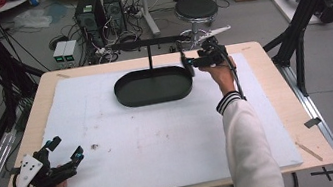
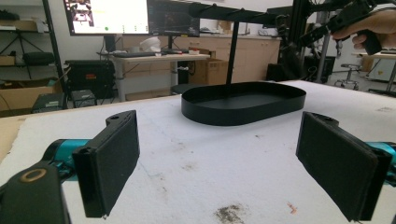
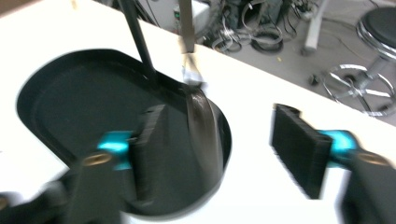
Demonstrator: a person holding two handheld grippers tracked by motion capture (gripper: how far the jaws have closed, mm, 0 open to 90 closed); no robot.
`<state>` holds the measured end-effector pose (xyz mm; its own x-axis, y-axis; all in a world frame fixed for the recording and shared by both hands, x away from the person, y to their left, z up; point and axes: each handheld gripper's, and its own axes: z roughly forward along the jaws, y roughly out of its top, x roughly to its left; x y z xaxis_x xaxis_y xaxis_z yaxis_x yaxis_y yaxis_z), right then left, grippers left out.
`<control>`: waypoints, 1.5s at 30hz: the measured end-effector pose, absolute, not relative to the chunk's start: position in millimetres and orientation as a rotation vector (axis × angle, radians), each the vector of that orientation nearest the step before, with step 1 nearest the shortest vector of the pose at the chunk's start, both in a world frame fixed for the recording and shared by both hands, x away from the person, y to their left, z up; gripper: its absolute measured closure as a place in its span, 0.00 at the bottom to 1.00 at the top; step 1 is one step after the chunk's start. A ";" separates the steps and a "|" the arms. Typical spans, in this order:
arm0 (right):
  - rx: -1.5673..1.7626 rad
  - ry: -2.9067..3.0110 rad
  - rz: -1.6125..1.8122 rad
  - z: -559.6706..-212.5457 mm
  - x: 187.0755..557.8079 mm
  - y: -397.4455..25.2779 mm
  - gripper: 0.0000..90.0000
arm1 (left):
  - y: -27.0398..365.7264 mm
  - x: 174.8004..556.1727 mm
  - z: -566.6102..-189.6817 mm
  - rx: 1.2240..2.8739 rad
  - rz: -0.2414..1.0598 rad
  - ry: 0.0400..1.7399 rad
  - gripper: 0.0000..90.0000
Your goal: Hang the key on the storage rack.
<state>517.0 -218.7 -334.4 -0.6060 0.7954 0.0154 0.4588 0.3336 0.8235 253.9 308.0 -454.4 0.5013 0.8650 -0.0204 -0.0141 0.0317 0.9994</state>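
A dark, glossy spoon-like utensil [image 3: 201,126] hangs from the crossbar [image 1: 146,42] of a black stand, and its bowl is just above the right end of the black oval tray [image 1: 129,97]. In the right gripper view it is in the middle of the frame, blurred, with a pale tag or clip at its neck; I cannot say exactly what utensil it is. The stand's thin post [image 1: 150,58] rises from the tray's far edge. The tray lies in the upper centre of the high view, on a white mat [image 1: 152,141] that covers the wooden surface [image 1: 277,101].

The right gripper [image 1: 189,63] is at the tray's right end, under the bar. Its jaws are apart, and the hanging utensil is between them but nearer to the left one; they are not holding anything. The left gripper [image 1: 64,150] rests at the lower left of the high view, well apart from the tray, with its jaws also spread and with nothing between them.

My judgement is that the main risk is here: the utensil hangs freely, so if one jaw touches it first, it may swing away or slip off its hook and fall into the tray. The blur suggests quick movement, and this makes a wrong closing more likely. A jaw could also hit the post or the bar and tip the whole stand.
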 end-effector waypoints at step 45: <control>0.796 1.760 1.642 -414.1 306.5 -312.0 0.00 | 306.0 252.7 -454.4 1.385 0.824 0.802 0.15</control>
<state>306.5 -312.0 -414.1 -0.6420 0.7663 -0.0252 0.0277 0.0561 0.9980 252.7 306.0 -454.4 0.4990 0.8666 -0.0015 -0.0250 0.0161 0.9996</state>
